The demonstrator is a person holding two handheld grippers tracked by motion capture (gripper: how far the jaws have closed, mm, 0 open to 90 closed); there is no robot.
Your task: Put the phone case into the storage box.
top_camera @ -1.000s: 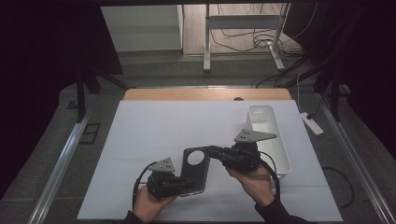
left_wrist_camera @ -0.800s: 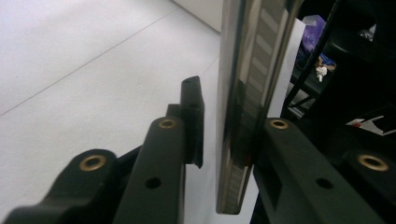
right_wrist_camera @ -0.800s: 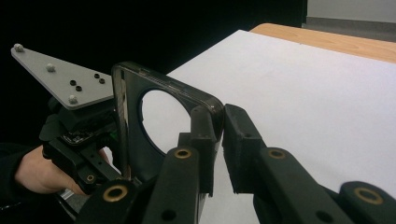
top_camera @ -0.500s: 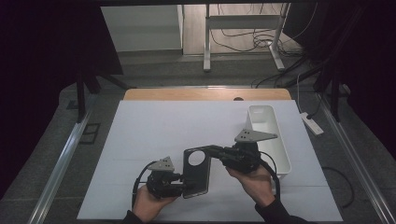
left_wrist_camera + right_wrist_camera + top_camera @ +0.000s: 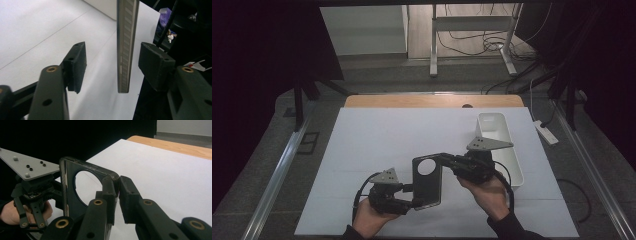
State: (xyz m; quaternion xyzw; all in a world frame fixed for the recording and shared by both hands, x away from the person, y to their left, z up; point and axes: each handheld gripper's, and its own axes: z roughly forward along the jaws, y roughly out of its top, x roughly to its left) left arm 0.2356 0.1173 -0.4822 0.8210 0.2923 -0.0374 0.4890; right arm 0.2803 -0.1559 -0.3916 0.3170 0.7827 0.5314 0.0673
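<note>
Left gripper (image 5: 411, 196) jaws have just been opening, pads now clear of the dark phone case (image 5: 427, 181) hanging edge-on between them above the white table sheet (image 5: 377, 135), so only the right gripper (image 5: 445, 160), clamped on its top corner by the round cutout, holds it; a thin corner grip could let it swing or slip

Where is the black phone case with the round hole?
In the high view the black plastic phone case with the round hole is over the white table, near its front edge, between the two grippers; the right gripper pinches its top edge.
</note>
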